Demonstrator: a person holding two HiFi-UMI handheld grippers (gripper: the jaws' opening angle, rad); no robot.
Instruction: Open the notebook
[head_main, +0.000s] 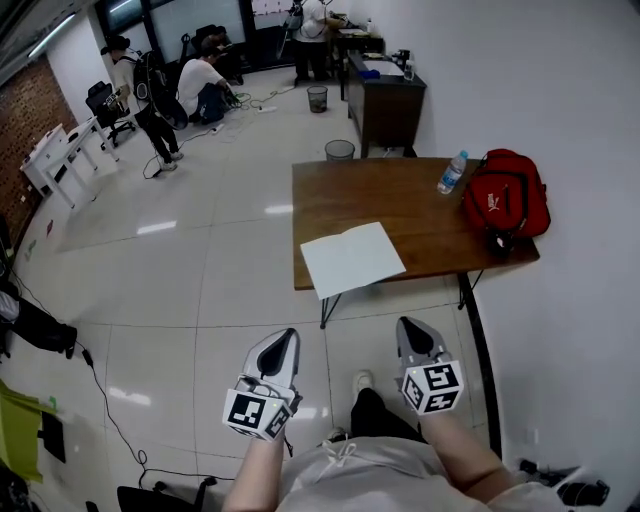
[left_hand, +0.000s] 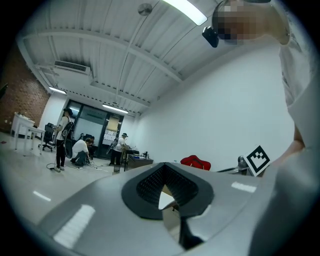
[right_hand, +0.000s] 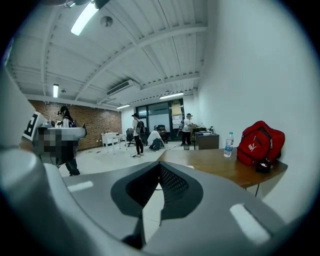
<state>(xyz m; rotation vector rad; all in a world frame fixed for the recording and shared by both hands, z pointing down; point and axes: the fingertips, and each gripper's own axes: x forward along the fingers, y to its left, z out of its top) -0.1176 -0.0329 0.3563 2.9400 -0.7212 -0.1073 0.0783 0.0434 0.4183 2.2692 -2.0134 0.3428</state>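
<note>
On wooden table (head_main: 400, 195), white notebook (head_main: 352, 258), lying flat

Notebook (head_main: 352, 258): plain white. Desk (head_main: 400, 195): dark brown wood. Bag (head_main: 505, 192): red, black trim. Bottle (head_main: 452, 172): clear, blue cap. Left tongs (head_main: 288, 340) and right tongs (head_main: 407, 326): grey shells, black mesh pads, black-and-white square markers. Floor (head_main: 200, 280): glossy pale tiles.
</note>
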